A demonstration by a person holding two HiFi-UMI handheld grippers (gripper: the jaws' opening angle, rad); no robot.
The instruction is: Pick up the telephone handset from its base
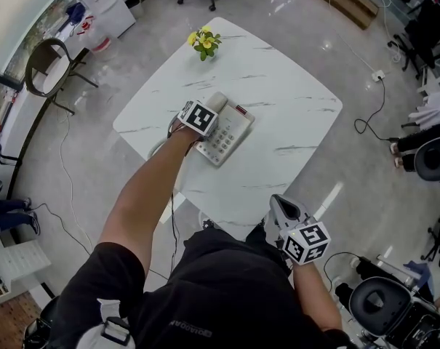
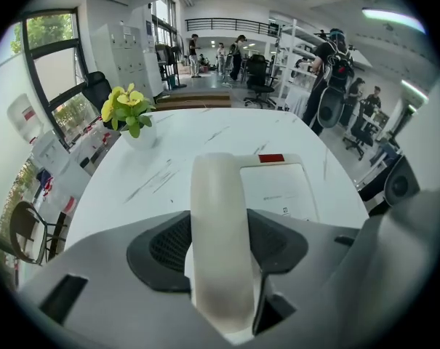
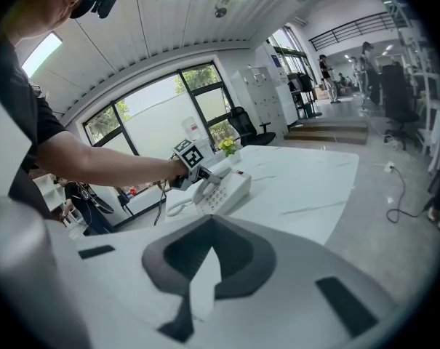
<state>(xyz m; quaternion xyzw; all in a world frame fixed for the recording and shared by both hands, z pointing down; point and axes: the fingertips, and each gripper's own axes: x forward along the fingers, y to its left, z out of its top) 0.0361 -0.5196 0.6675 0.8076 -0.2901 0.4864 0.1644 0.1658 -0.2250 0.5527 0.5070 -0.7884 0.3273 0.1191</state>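
Left gripper (image 2: pixel 221 249) astride handset (image 2: pixel 218 195) — white marble table (image 1: pixel 292 100), glossy grey floor (image 1: pixel 350 187).

Your table (image 1: pixel 292 86) reads white marble with thin grey veins, over a glossy grey floor (image 1: pixel 350 187). The telephone base (image 1: pixel 234 128) is cream with pale keys and a small red label, and the handset (image 2: pixel 220 224) matches in cream. Yellow blooms and green leaves on the flowers (image 1: pixel 204 42). Your left gripper (image 1: pixel 207 124) and right gripper (image 1: pixel 284 213) show light grey, with dark grey pads and cubes in black-and-white squares
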